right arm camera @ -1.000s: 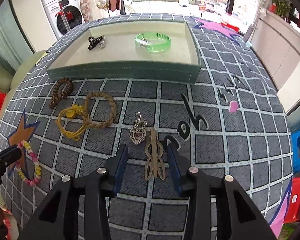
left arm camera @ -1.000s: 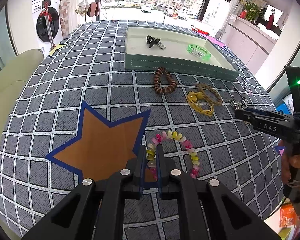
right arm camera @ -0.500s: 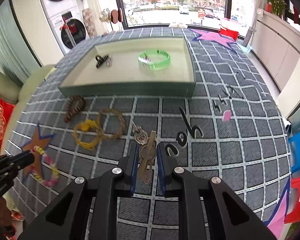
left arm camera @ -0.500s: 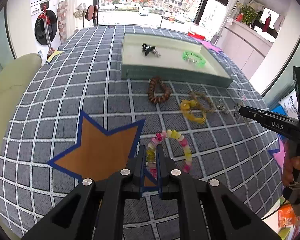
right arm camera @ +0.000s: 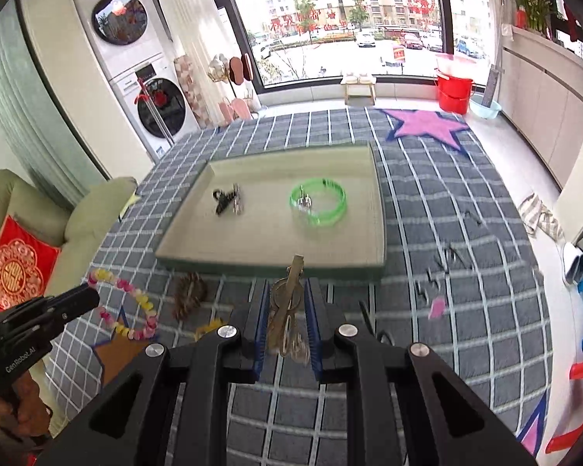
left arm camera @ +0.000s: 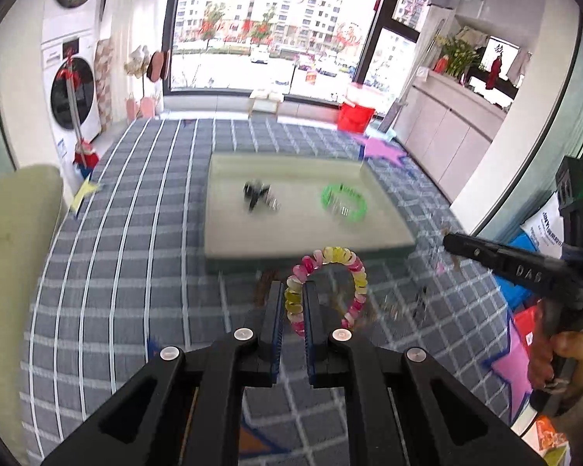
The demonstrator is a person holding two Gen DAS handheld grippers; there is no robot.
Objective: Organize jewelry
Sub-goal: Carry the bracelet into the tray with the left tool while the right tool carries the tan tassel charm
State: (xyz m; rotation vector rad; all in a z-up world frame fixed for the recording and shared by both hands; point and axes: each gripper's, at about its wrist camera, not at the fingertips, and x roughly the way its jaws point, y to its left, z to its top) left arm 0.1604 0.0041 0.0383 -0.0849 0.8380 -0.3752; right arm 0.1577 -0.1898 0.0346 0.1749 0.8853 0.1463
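Note:
My left gripper (left arm camera: 292,291) is shut on a pink and yellow bead bracelet (left arm camera: 353,268) and holds it in the air short of the green tray (left arm camera: 369,248). My right gripper (right arm camera: 287,291) is shut on a beige hair clip (right arm camera: 289,295), also raised in front of the tray (right arm camera: 260,264). The tray holds a black claw clip (right arm camera: 226,200) and a green bangle (right arm camera: 318,204). The bracelet also shows in the right wrist view (right arm camera: 136,299), hanging from the left gripper (right arm camera: 85,297). The right gripper shows in the left wrist view (left arm camera: 452,241).
A brown bead bracelet (right arm camera: 188,297) and a yellow cord (right arm camera: 210,328) lie on the grey checked cloth (right arm camera: 466,279) in front of the tray. A pink star patch (right arm camera: 427,124) lies beyond the tray. A green sofa (right arm camera: 23,217) stands at the left.
Both grippers have lifted off the cloth with their items and moved toward the tray. The right gripper closed on the hair clip. The views tilt up toward the window.

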